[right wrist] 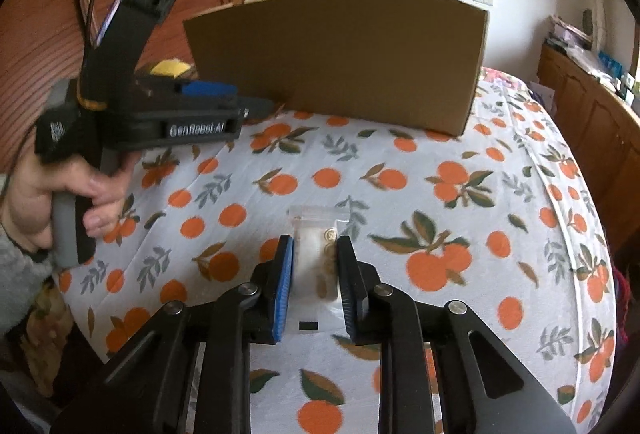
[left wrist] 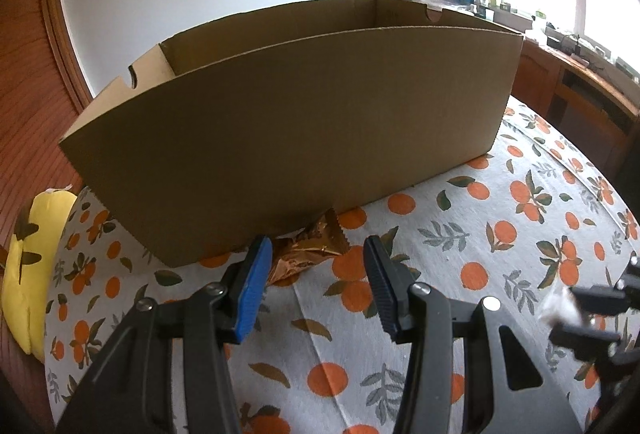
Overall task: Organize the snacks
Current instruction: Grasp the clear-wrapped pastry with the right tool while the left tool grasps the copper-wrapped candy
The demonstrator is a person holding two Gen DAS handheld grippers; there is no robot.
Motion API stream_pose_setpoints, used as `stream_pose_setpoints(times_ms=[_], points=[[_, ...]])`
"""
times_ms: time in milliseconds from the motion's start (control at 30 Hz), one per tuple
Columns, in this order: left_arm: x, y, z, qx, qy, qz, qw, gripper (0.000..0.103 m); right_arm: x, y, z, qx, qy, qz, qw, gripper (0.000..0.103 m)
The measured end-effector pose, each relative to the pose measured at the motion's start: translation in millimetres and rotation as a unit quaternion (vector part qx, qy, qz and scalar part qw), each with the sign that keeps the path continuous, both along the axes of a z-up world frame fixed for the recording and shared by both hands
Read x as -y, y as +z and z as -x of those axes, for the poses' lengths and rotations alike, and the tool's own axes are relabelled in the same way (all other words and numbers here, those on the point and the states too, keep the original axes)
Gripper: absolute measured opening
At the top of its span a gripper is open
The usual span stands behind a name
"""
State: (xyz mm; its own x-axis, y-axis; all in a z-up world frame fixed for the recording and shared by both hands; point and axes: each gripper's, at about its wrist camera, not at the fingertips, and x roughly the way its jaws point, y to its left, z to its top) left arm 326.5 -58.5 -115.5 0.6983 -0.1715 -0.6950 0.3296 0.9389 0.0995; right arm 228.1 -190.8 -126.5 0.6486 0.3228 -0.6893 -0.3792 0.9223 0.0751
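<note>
On the tablecloth, we see the right gripper closed on a clear packet; the left gripper gapes before a foil wrapper against the box, its contents hidden.

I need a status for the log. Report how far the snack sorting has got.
Done: nothing can be confirmed; the cardboard box hides its inside from both views. In hand: the right gripper brackets a clear snack packet, though a firm grip is unclear. Left: the gold foil packet lies on the tablecloth against the box, ahead of the open left gripper.
</note>
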Motion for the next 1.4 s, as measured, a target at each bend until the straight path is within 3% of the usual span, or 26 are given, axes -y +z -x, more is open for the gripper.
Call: stream_pose_setpoints(times_ms=[500,733,1000,1200,1400], points=[[1.8,-0.5,-17.8,0.000,-0.036,-0.031,0.9989,0.048,29.2,1.5,-11.7,-0.006,-0.014,-0.036,0.999,0.020],[1.1,-12.9,-26.5,-0.034,-0.055,-0.027,0.9975,0.048,31.5,-0.8,-13.5,-0.011,-0.014,-0.046,0.999,0.020],[1.2,-8.2,-9.2,-0.074,-0.087,-0.017,0.9934,0.048,35.2,-0.4,-15.6,-0.017,-0.017,-0.061,0.998,0.020],[9.2,-10.0,3.4,-0.077,-0.103,-0.054,0.9903,0.048,35.7,-0.3,-16.3,-0.017,-0.017,-0.063,0.998,0.020],[-0.3,-9.5,0.2,-0.081,-0.103,-0.043,0.9905,0.049,35.8,-0.3,-16.4,-0.017,-0.018,-0.063,0.998,0.020]])
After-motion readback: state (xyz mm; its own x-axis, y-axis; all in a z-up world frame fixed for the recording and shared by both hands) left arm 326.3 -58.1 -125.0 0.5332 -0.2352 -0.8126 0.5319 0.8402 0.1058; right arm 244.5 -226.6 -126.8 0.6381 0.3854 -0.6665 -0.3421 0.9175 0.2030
